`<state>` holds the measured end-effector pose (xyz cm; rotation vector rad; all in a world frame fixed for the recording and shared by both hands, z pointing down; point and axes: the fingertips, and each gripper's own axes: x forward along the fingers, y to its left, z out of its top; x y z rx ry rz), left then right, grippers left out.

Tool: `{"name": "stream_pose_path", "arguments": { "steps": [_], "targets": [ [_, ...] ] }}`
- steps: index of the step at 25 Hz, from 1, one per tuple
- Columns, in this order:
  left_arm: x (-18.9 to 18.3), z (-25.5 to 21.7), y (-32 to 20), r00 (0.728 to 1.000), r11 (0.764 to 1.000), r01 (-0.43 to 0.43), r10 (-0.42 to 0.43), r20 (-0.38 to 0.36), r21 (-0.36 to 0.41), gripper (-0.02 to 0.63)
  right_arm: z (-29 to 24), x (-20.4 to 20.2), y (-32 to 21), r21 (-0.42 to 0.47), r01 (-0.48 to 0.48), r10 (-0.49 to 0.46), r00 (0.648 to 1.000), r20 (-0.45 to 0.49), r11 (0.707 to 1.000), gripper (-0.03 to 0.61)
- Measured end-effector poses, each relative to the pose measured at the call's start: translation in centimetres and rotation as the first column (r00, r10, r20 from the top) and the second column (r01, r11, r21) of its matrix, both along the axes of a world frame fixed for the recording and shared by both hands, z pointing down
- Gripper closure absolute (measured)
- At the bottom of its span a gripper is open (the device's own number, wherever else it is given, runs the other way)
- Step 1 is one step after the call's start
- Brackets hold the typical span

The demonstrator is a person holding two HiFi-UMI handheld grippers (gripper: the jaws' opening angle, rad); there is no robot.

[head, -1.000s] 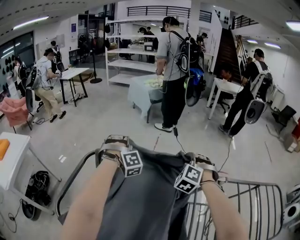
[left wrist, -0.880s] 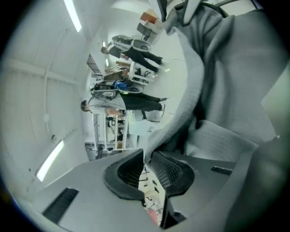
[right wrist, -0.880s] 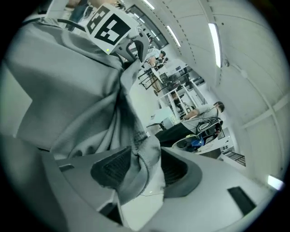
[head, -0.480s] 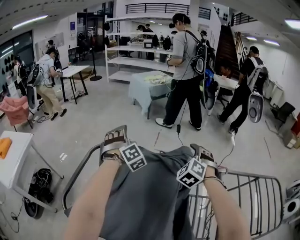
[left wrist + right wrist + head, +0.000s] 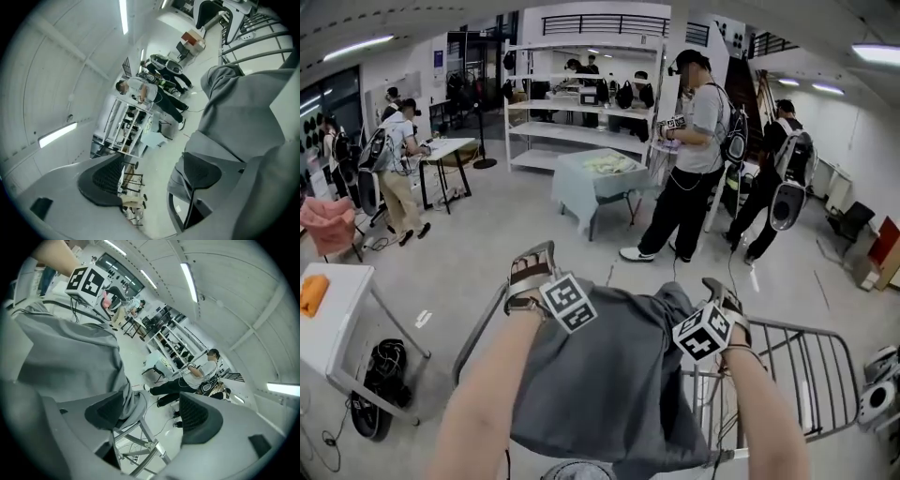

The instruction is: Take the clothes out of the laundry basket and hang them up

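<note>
At the drying rack [image 5: 806, 366], back left gripper [image 5: 532, 262] and right gripper [image 5: 724, 292] off the draped grey garment [image 5: 609, 375], jaws just opened, nothing pinched. Withdraw straight; avoid dragging cloth off.

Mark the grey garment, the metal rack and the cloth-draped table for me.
grey garment [image 5: 600, 375], head view, middle of draped fabric.
metal rack [image 5: 797, 328], head view, right top rail.
cloth-draped table [image 5: 581, 192], head view, front of cloth.

The garment [image 5: 609, 375] lies draped over the drying rack [image 5: 806, 366], whose bars extend to its right. One counter [image 5: 323, 319] stands at the far left. Beyond the rack stands a covered counter [image 5: 600, 178], with a shelf unit [image 5: 572, 122] behind it.
</note>
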<state>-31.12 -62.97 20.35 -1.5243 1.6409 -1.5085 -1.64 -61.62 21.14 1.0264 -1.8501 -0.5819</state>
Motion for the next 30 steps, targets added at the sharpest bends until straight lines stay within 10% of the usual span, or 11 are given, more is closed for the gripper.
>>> {"name": "stream_pose_path", "arguments": {
  "steps": [14,30],
  "targets": [
    [0.4,-3.7,12.0,0.977,0.988,-0.098,0.118,-0.178,0.12,0.207,-5.1,-0.1,15.8,0.056,-0.1,0.086,0.975,0.207,0.993,0.224],
    [4.8,-5.3,24.9,0.84,0.895,-0.311,0.417,-0.347,0.32,0.207,-7.5,-1.8,30.2,0.168,-0.214,0.096,0.845,0.526,0.962,0.223]
  ]
}}
